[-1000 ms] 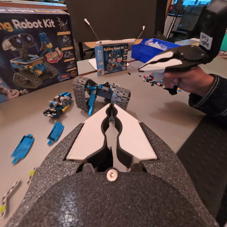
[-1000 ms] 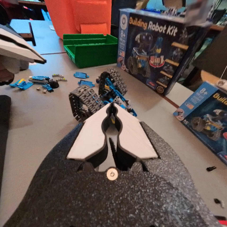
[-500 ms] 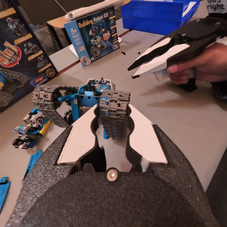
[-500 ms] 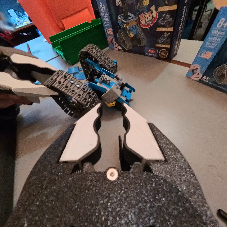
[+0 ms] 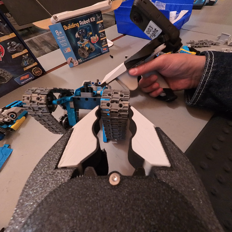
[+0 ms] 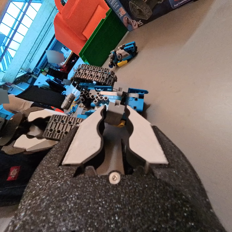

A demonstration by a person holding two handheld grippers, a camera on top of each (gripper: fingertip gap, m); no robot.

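Observation:
A blue and grey tracked robot chassis [image 5: 86, 99] stands on the grey table. My left gripper [image 5: 114, 109] is closed on its near grey track [image 5: 114, 120], one finger on each side. In the right wrist view the chassis [image 6: 113, 96] lies just ahead. My right gripper [image 6: 115, 106], rolled to one side, is closed on a grey block [image 6: 113, 113] on the chassis top. The left gripper [image 6: 60, 128] shows there at the left, holding the track. The right gripper [image 5: 103, 83], held by a hand, meets the chassis top from the right.
A small blue, grey and yellow sub-assembly [image 5: 11, 116] lies left of the chassis. A small kit box [image 5: 80, 38], a large kit box [image 5: 15, 50] and a blue bin [image 5: 125, 22] stand behind. A green bin [image 6: 103, 44] stands farther off. A black mat [image 5: 213, 150] lies at the right, loose grey parts [image 5: 203, 43] beyond.
Both grippers were shut and away from the chassis, then opened and closed in. The left now grips the track. The right has rolled and come down onto the grey block.

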